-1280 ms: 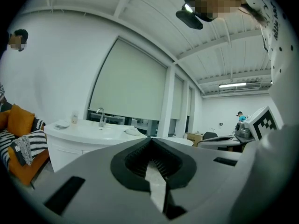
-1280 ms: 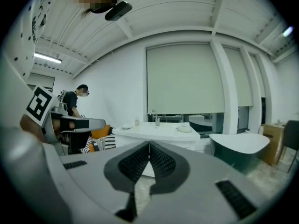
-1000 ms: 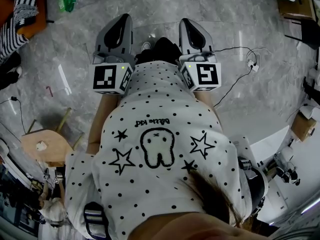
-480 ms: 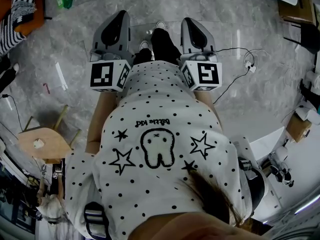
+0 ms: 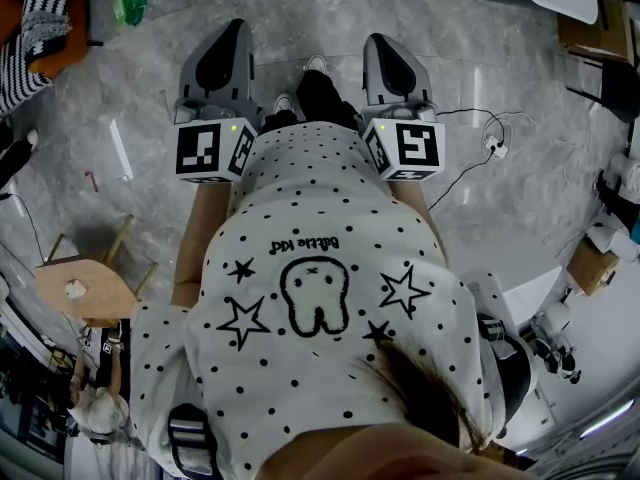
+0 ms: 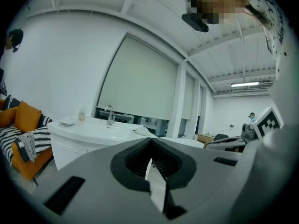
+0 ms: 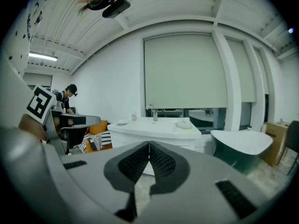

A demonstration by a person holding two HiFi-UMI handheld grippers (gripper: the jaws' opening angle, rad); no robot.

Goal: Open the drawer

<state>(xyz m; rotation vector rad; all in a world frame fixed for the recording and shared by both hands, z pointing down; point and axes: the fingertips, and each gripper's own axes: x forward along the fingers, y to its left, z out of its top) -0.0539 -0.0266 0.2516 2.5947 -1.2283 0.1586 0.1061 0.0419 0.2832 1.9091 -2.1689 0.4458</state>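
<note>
grey left tool (image 6: 150, 141), right tool (image 7: 149, 144): two

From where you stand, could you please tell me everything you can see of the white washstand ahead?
The washstand is a glossy white unit with a curved front and a broad, slightly overhanging top. A metal tap rises at the back. On top rest a flat dish, a small container and a pale rounded object. It stands upright before a window with its blind down. No handle can be made out on its front.
</note>
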